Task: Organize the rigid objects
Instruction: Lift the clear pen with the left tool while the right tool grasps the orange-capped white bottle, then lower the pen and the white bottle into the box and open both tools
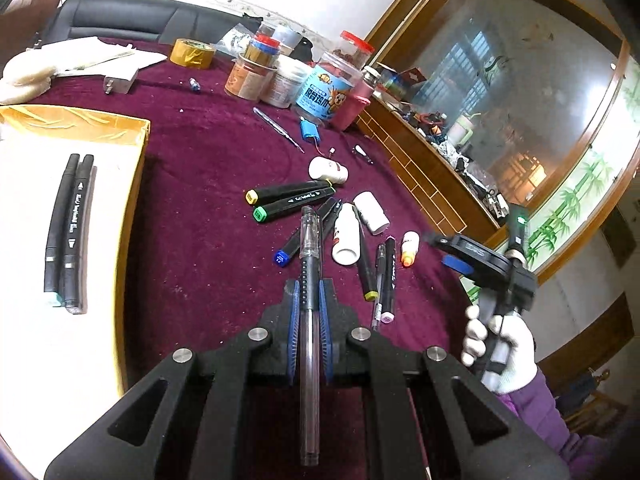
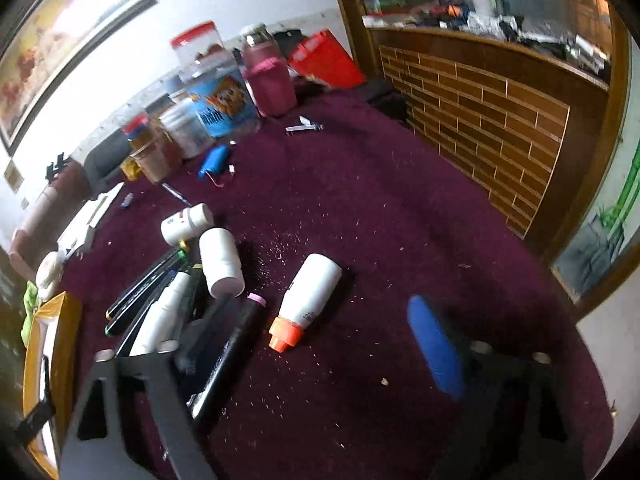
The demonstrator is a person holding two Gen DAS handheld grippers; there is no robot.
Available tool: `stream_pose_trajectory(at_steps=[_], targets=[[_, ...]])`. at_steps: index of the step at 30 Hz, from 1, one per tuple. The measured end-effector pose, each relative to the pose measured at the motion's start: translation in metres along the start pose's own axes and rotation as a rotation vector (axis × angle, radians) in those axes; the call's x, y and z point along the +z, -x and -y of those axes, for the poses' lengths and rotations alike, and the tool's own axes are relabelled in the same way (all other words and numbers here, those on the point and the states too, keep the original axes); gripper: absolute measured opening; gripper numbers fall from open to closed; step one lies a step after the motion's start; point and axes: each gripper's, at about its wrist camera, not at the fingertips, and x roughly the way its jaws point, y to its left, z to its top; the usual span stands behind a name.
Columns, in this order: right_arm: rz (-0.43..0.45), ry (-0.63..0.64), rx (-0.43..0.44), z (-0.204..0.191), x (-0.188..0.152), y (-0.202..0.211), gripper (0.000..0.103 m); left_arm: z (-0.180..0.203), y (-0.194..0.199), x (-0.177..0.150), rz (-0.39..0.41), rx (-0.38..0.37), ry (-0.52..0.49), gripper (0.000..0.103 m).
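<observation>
Left gripper (image 1: 308, 298) is clamping a clear pen (image 1: 309, 308), its barrel running lengthwise between the blue pads and poking out past the tips.

Tips are pointing out over the purple cloth (image 1: 192, 240), while the white tray (image 1: 24, 320) with two black markers (image 1: 68, 232) already lying in it is sitting off to the left of those tips, so the carry looks like a swing leftward with the pen kept parallel to those markers. Right gripper (image 2: 304, 340) is standing open and holding nothing, its jaws hanging to either side of the white bottle with an orange cap (image 2: 308, 300), which is lying on the cloth with its cap pointing back toward the camera. Beyond, the loose pile of markers (image 1: 292, 198) is lying between both hands, nearer the right one.
</observation>
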Motion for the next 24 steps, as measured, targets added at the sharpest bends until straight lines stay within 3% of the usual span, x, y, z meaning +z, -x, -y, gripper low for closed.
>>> stream_pose_trajectory(at_steps=[7,9,17,24], targets=[[-0.103,0.004,-0.076,-0.011,0.008,-0.045,0.044,-0.003,0.013,-0.002,0.019,0.009,0.004,0.007],[-0.09,0.026,-0.092,-0.012,0.006,-0.044,0.025,-0.003,0.019,-0.002,0.029,0.009,0.008,0.007],[-0.105,-0.071,0.112,0.003,0.004,-0.002,0.025,-0.024,0.056,0.008,0.094,0.006,0.059,0.007],[-0.147,-0.005,0.341,-0.066,-0.003,0.024,0.024,-0.073,0.09,0.026,0.141,0.124,0.126,0.007]])
